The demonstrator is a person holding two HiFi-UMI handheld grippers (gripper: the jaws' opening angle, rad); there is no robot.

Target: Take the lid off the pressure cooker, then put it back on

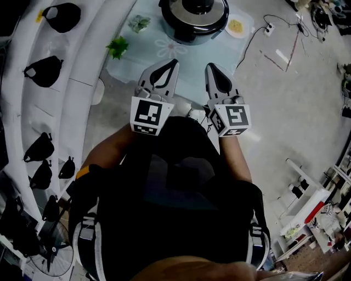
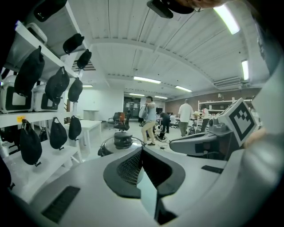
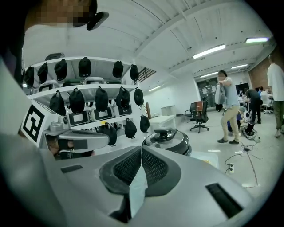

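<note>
The pressure cooker stands on a pale blue mat at the top of the head view, its silver lid with a black knob seated on it. My left gripper and right gripper are side by side short of the cooker, both pointing at it, apart from it. Each is shut with nothing between the jaws. In the left gripper view the cooker shows just past the shut left gripper. In the right gripper view the cooker lies beyond the shut right gripper.
On the mat lie a small green plant, a dish of greens and a plate with yellow food. A power strip with cable lies right. White curved shelves with black bags run along the left. People stand far off.
</note>
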